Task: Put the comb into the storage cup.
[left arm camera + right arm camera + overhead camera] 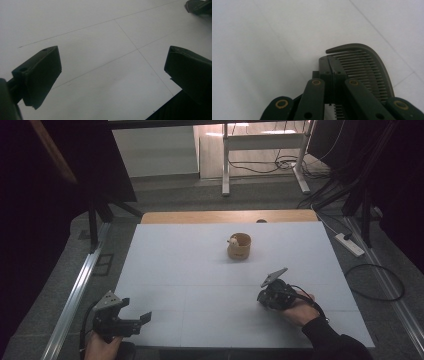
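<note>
A dark comb (364, 67) is clamped between the closed jaws of the right gripper (331, 65), seen in the right gripper view with its curved spine arching to the right and its teeth pointing back toward the jaws. In the high view the right gripper (266, 296) is held by a hand (299, 310) at the near right of the white worktop (165, 270), just above the surface. The left gripper (136, 320) is held at the near left corner, its jaws spread wide and empty; in the left gripper view only worktop is seen between them (112, 70). A small tan cup (239, 246) stands upright toward the far centre of the worktop, well apart from both grippers, with a pale item at its rim, too small to identify.
</note>
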{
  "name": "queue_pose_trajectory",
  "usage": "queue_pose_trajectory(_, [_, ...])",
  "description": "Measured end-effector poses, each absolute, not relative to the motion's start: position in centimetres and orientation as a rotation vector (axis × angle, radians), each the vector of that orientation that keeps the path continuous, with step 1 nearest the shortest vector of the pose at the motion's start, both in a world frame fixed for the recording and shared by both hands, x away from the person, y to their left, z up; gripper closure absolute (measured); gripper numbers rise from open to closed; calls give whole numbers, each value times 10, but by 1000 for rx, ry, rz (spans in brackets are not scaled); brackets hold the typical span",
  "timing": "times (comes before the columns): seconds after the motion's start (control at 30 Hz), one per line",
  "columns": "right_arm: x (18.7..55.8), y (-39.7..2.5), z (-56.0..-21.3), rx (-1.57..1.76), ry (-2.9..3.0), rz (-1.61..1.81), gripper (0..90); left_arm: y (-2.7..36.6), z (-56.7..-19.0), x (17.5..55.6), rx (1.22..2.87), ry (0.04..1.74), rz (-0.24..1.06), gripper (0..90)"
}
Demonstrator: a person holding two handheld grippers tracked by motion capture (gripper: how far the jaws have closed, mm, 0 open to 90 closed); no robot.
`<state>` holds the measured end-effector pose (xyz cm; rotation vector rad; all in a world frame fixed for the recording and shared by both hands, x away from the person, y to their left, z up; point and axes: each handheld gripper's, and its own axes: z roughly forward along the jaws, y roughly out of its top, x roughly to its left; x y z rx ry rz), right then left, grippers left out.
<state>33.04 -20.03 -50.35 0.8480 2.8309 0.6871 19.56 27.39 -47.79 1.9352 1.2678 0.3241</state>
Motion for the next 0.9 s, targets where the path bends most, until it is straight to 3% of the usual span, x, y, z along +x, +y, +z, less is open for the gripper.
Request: queue_pose_trajectory(0.9, [357, -207, -504, 915, 2780, 685, 898, 274, -478, 196, 1932, 1274, 318, 23])
